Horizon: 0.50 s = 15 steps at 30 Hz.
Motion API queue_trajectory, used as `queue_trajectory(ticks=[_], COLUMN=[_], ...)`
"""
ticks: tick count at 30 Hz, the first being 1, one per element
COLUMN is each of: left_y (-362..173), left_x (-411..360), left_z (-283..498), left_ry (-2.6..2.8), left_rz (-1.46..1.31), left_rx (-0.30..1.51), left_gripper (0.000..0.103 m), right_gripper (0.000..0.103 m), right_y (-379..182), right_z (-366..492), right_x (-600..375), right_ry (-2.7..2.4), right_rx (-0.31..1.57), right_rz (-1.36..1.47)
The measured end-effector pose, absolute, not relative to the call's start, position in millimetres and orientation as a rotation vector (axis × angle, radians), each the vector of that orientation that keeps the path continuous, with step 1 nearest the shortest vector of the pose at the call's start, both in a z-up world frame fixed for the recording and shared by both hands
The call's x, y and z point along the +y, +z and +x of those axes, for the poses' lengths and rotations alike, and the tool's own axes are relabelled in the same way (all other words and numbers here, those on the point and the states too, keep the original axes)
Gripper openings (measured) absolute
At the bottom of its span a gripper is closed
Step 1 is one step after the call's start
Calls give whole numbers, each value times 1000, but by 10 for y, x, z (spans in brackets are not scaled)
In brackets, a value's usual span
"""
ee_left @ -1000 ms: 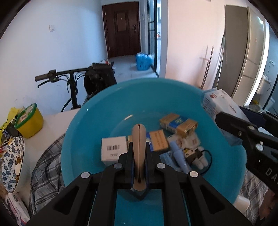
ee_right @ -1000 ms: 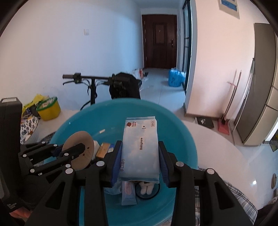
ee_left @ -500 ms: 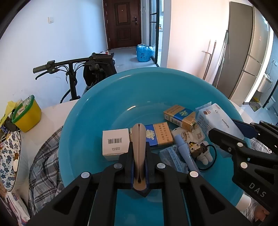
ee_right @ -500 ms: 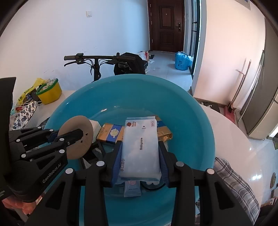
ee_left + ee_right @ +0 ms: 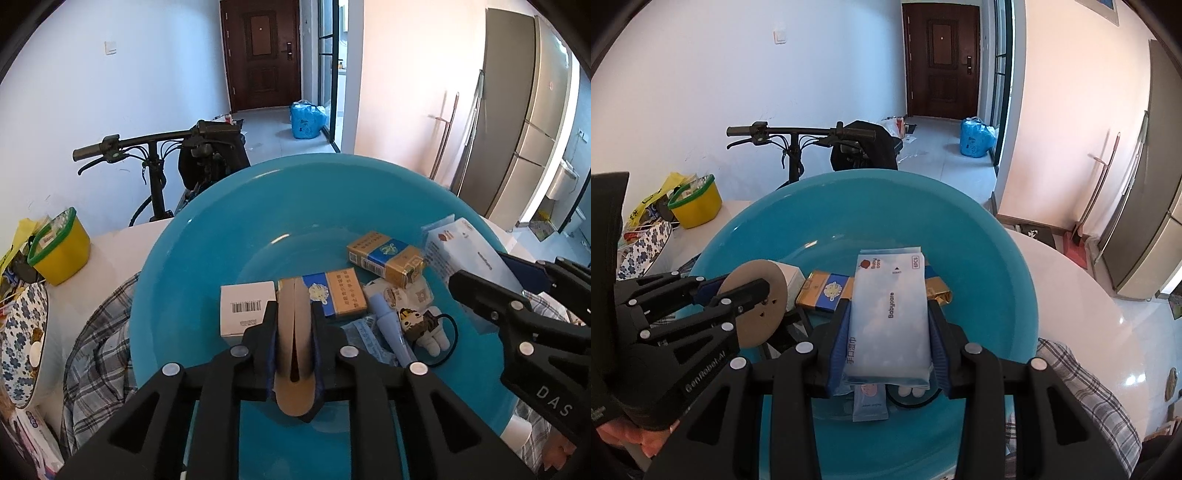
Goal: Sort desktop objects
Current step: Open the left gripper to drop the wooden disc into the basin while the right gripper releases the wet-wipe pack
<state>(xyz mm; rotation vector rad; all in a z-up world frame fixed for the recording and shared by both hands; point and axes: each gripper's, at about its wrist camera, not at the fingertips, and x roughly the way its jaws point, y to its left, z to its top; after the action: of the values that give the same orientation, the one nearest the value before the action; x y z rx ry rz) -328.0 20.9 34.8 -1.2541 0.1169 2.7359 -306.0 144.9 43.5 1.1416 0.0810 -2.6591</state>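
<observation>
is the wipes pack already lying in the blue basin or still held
Still held: the wipes pack sits clamped between the right gripper jaws, above the blue basin, not resting among its contents.

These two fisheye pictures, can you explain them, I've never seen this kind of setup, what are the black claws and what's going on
The black claws are two-finger grippers, one in each of a person's hands, each carrying its own camera that looks forward along the fingers.

In the left camera's picture, the left gripper is shut on a tan disc, seen edge-on. In the right camera's picture, the right gripper is shut on a pack of Babycare wipes.

Both hang over a blue basin holding a white barcoded box, two cigarette packs, a blue tube and a small figurine. The basin stands on a checked cloth on a white table.
</observation>
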Motion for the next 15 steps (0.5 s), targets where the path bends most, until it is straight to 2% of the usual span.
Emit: queue_trajectory(ticks=[1, 3, 4, 5, 9, 12, 15], left_y=[359, 396, 417, 442, 492, 504, 509], left_x=[198, 177, 169, 157, 124, 92, 91], left_z=[-3279, -3261, -3248, -3230, -3216, -3232, -3235], left_ry=[2744, 2770, 2782, 2796, 2805, 2813, 2810], left_rz=[-1247, -1216, -1196, -1174, -1171, -1169, -1169], left_rx=[112, 110, 109, 108, 101, 81, 78], left_gripper=[29, 60, 66, 70, 71, 80, 80], right_gripper=[38, 38, 38, 38, 38, 38, 38], right_y=[433, 430, 428, 427, 423, 416, 394], right_z=[-3061, -3060, -3063, -3070, -3076, -3082, -3097], right_x=[1446, 1451, 1450, 1447, 1443, 1447, 1452], right_ry=[-2660, -2660, -2659, -2658, -2657, -2658, -2658], right_rx=[82, 85, 87, 88, 90, 87, 85], right_rz=[1142, 1146, 1148, 1150, 1153, 1156, 1163])
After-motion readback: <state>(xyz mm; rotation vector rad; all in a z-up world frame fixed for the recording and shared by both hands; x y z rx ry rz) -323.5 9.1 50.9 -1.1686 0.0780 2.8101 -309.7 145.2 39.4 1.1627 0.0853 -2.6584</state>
